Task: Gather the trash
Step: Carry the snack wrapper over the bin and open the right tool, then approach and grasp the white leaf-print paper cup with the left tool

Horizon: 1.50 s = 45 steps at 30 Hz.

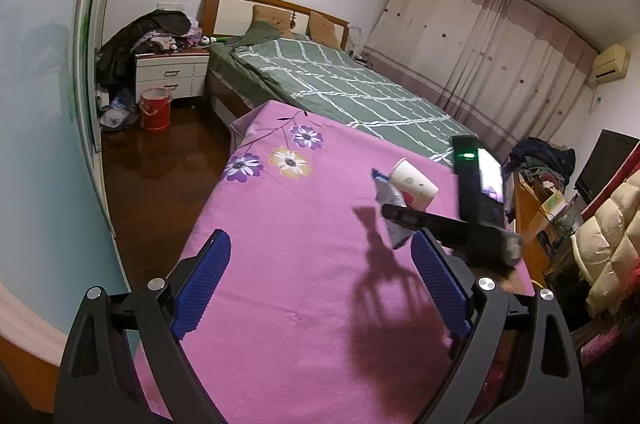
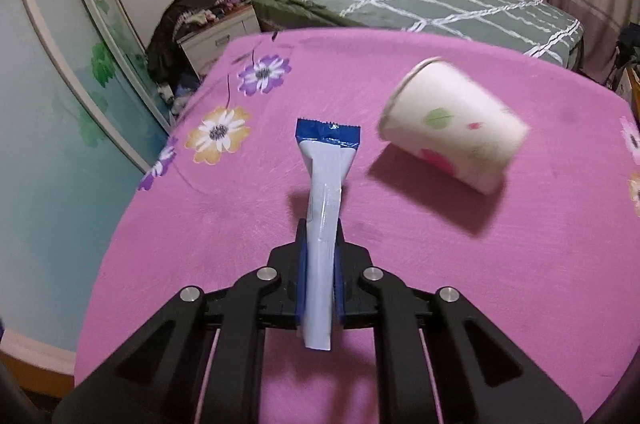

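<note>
Right gripper [image 2: 319, 252] clenched on the blue-and-white foil snack wrapper [image 2: 322, 200], lifted just clear of the pink flowered tabletop [image 2: 200, 244]. Still to collect: white paper cup with floral print [image 2: 452, 128], lying tipped beside it. Left gripper [image 1: 320, 284] hovering released, empty. No trash bin clearly identifiable; cup blurred.

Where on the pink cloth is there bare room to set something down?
Free: the near half of the pink cloth between the left gripper and the flower print. Crowded: the far right, where the right gripper holds the wrapper beside the tipped cup.
</note>
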### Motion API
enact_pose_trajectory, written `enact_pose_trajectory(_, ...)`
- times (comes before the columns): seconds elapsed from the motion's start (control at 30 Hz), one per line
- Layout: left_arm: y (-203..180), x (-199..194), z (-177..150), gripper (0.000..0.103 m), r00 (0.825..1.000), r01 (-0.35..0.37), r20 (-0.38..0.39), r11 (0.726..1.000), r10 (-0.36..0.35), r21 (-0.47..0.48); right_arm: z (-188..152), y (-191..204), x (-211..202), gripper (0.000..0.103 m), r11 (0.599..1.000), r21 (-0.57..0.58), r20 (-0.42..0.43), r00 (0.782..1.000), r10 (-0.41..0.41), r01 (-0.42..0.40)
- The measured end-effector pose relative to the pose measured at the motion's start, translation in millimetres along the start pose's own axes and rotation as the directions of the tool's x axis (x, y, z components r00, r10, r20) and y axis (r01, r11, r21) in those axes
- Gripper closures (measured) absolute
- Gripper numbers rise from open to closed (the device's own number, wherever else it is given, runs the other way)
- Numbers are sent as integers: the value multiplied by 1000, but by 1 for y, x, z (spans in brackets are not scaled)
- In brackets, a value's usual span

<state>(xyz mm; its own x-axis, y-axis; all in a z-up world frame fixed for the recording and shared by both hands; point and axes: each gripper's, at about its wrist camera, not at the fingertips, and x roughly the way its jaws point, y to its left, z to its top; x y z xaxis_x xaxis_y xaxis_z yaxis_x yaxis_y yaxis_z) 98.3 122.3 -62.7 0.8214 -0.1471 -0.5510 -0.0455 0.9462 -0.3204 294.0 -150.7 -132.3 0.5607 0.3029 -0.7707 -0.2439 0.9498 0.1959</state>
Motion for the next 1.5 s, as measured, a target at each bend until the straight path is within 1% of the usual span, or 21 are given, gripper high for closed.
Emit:
enact_pose_trajectory(0.17, -10, 11, -3, 12, 1000, 20, -24, 1000, -20, 13, -16, -30, -38, 93, 1000, 15, 45, 999, -8, 7)
enact_pose_trajectory(0.37, -28, 25, -5, 12, 998, 48, -49, 998, -46, 37, -41, -94, -89, 92, 992, 93, 101, 990, -96, 87)
enact_pose_trajectory(0.43, -37, 30, -6, 12, 997, 57, -57, 997, -54, 51, -51, -125, -107, 92, 981, 134, 110, 982, -154, 139)
enact_pose_trajectory(0.47, -42, 32, -7, 12, 996, 62, -60, 996, -59, 58, -55, -135, -112, 92, 977, 147, 112, 979, -173, 156)
enact_pose_trajectory(0.53, -49, 37, -7, 12, 996, 69, -66, 995, -64, 68, -66, -169, -129, 92, 957, 198, 112, 965, -236, 210)
enact_pose_trajectory(0.63, -62, 46, -8, 12, 994, 81, -81, 993, -75, 83, -80, -205, -143, 92, 932, 256, 101, 952, -289, 256)
enact_pose_trajectory(0.73, -79, 54, -10, 12, 992, 94, -98, 990, -84, 107, -102, -254, -159, 92, 887, 336, 74, 930, -359, 316)
enact_pose_trajectory(0.77, -86, 56, -10, 12, 991, 97, -102, 988, -85, 118, -105, -265, -162, 91, 879, 348, 68, 927, -370, 325)
enact_pose_trajectory(0.83, -97, 60, -10, 12, 990, 106, -109, 985, -91, 134, -119, -294, -169, 91, 848, 386, 43, 912, -409, 362)
enact_pose_trajectory(1.0, -125, 69, -11, 12, 986, 132, -128, 977, -110, 170, -146, -339, -175, 90, 797, 439, -11, 890, -456, 414)
enact_pose_trajectory(1.1, -138, 73, -14, 12, 983, 145, -141, 971, -120, 189, -158, -356, -176, 90, 779, 459, -29, 883, -468, 428)
enact_pose_trajectory(1.13, -141, 74, -15, 12, 982, 149, -144, 970, -122, 194, -163, -364, -176, 89, 769, 468, -45, 881, -472, 436)
enact_pose_trajectory(1.2, -146, 75, -16, 12, 980, 156, -151, 967, -127, 203, -167, -373, -174, 78, 759, 480, -61, 879, -472, 441)
enact_pose_trajectory(1.23, -148, 75, -16, 12, 980, 158, -152, 966, -128, 207, -169, -374, -175, 62, 755, 486, -60, 878, -474, 441)
enact_pose_trajectory(1.27, -150, 76, -16, 12, 980, 160, -153, 965, -129, 209, -172, -375, -177, 51, 746, 492, -57, 872, -487, 449)
enact_pose_trajectory(1.33, -150, 77, -15, 12, 979, 160, -155, 965, -129, 210, -176, -378, -181, 46, 732, 498, -56, 860, -507, 465)
enact_pose_trajectory(1.4, -148, 78, -14, 12, 979, 162, -157, 965, -131, 207, -176, -378, -184, 46, 727, 516, -48, 862, -505, 454)
enact_pose_trajectory(1.47, -147, 81, -14, 12, 978, 164, -160, 965, -132, 206, -171, -369, -187, 46, 740, 512, -20, 867, -498, 437)
enact_pose_trajectory(1.5, -147, 83, -14, 12, 978, 164, -163, 965, -132, 207, -165, -359, -188, 46, 762, 495, 10, 874, -486, 418)
